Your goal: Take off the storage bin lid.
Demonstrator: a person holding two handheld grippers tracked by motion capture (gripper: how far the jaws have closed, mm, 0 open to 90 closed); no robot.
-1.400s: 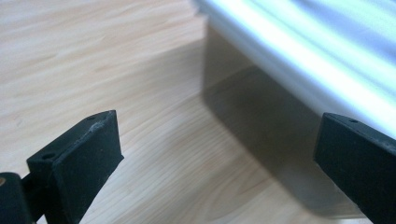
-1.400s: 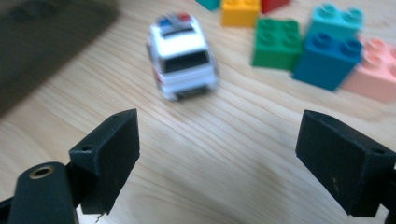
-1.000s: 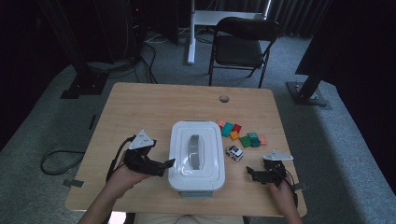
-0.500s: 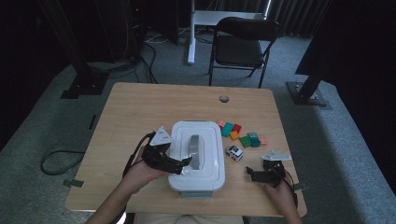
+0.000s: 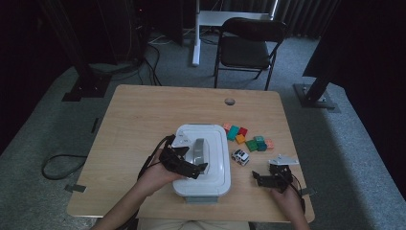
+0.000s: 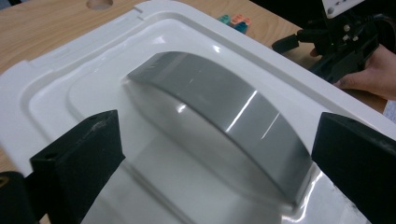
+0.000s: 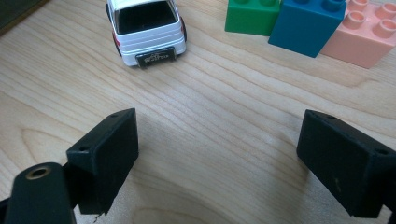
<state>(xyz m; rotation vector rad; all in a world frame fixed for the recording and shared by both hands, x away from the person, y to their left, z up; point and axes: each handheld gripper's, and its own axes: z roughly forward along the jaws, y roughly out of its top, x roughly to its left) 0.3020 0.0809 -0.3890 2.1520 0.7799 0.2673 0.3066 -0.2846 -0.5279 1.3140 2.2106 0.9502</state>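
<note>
A white storage box [image 5: 210,179] with a snap-on lid [image 6: 70,60] sits at the table's front centre. A grey handle [image 5: 198,149] runs along the lid top. My left gripper [image 5: 194,160] hovers over the lid, open, its jaws straddling the grey handle [image 6: 219,112] without touching it. In its own view the left gripper [image 6: 219,163] has the handle between the jaws. My right gripper [image 5: 262,176] rests open on the bare wood right of the box, nothing between its jaws. The right gripper [image 7: 224,154] points at a white toy car [image 7: 145,28].
The toy car [image 5: 240,156] stands just right of the box. Several coloured blocks [image 5: 246,136] lie beyond it, among them green [image 7: 252,16], blue [image 7: 310,25] and pink [image 7: 369,32] ones. A cable hole [image 5: 230,101] is in the far table half. A folding chair [image 5: 246,48] stands behind.
My left gripper has moved right from beside the box onto the lid and now straddles the handle. The right gripper has stayed in place.
</note>
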